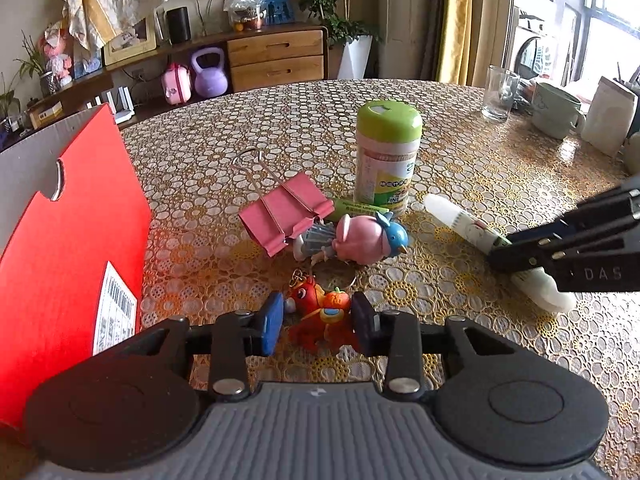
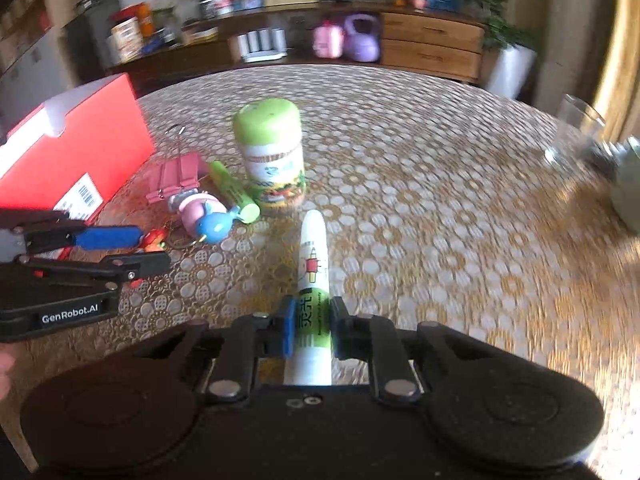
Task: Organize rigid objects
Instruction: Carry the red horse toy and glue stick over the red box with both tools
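Note:
A red toy keychain (image 1: 320, 312) lies on the patterned table (image 1: 460, 148), and my left gripper (image 1: 318, 322) is shut on it, a pad against each side. My right gripper (image 2: 312, 328) is shut on a white glue tube with a green label (image 2: 314, 256), whose cap points away from me. In the left wrist view that right gripper (image 1: 500, 252) reaches in from the right over the glue tube (image 1: 452, 214). Just beyond the keychain lie a pink pig figure with a blue bird hat (image 1: 360, 240), a pink binder clip (image 1: 286, 210) and a green marker (image 1: 356, 206).
A green-lidded jar (image 1: 386, 156) stands upright behind the small items. A red cardboard box (image 1: 68, 240) stands close on the left. At the table's far right are a drinking glass (image 1: 498, 94), a green mug (image 1: 554, 110) and a white carton (image 1: 612, 120).

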`<state>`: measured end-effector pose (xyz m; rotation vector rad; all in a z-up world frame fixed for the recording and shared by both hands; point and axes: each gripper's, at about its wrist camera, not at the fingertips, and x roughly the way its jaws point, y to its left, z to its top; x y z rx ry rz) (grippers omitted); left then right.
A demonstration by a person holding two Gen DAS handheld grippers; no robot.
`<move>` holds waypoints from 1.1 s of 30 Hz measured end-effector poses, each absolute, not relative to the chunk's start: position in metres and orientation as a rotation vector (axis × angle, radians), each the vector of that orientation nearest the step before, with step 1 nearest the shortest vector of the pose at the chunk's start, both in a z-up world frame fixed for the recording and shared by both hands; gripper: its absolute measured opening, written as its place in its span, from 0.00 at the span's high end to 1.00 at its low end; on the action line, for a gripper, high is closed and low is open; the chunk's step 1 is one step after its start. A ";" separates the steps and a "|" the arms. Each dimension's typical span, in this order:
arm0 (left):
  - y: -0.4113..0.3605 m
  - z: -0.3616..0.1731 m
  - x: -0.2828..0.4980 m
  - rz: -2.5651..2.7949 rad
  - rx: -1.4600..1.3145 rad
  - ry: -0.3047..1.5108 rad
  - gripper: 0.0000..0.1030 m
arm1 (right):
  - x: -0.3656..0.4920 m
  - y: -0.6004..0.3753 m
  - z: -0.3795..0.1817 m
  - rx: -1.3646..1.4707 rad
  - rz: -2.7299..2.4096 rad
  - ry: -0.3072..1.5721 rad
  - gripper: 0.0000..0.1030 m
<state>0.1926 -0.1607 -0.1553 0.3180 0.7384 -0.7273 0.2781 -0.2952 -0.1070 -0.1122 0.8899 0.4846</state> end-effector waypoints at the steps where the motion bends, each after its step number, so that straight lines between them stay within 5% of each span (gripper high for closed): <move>1: -0.159 -0.155 0.192 -0.728 0.317 0.739 0.65 | 0.274 -0.296 -0.107 -0.092 0.472 0.890 0.84; 33: -0.082 -0.056 0.146 -0.757 0.261 0.668 0.65 | 0.173 -0.258 -0.008 0.097 0.427 0.780 0.84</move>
